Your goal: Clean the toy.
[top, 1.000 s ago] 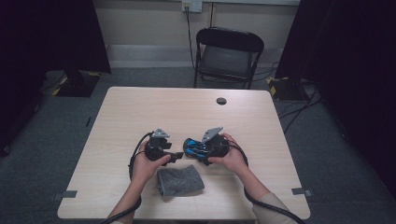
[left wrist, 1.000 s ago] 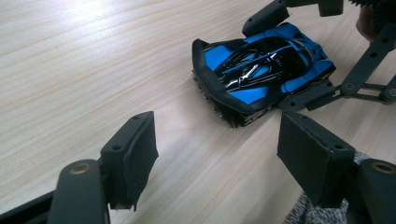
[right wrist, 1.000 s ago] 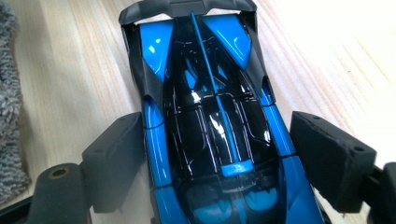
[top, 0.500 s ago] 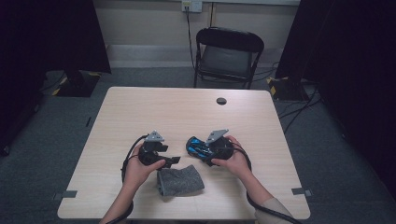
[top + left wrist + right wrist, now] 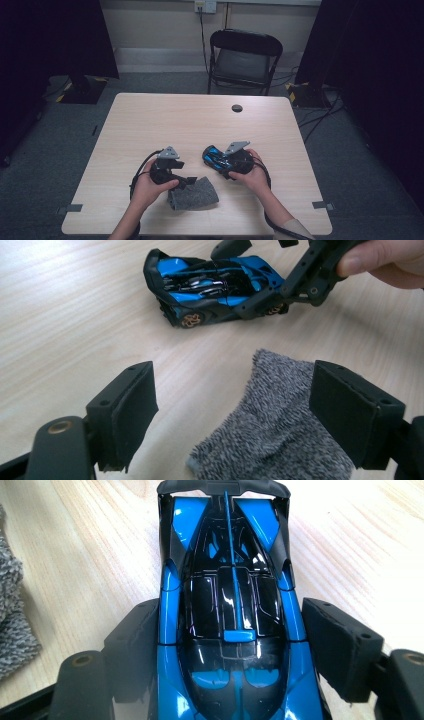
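Toy car (image 5: 214,156): a blue and black model, seen standing on its wheels on the table top, near the person's edge and right of the middle in the high view.
Long axis: in the high view it runs from upper left to lower right, roughly across the table; one end is taken between the right gripper's jaws, the free end points toward the left gripper's side.
Free end: a black wing-like bar is seen across it in the right gripper view; front or rear cannot be told for certain.
Right gripper (image 5: 226,162): held in the right hand (image 5: 250,172); its jaws are set on either flank of the car. The left pad lies against the body; at the right pad a thin gap is seen, so a firm grip cannot be confirmed. The jaws have just been closing, with the car between them.
Left gripper (image 5: 190,180): held in the left hand (image 5: 147,187); its jaws stand wide apart and have just been opening. The cloth is seen beyond and below the gap, with no pad pressing on it.
Grey cloth (image 5: 194,195): a fuzzy folded piece lying flat on the table, just beside the car and not touching it.
Table (image 5: 165,120): pale wood grain; a small dark round object (image 5: 237,108) lies toward the far edge.
Containers: none recorded.
Chair (image 5: 244,60): black, folding type, standing beyond the far edge of the table.
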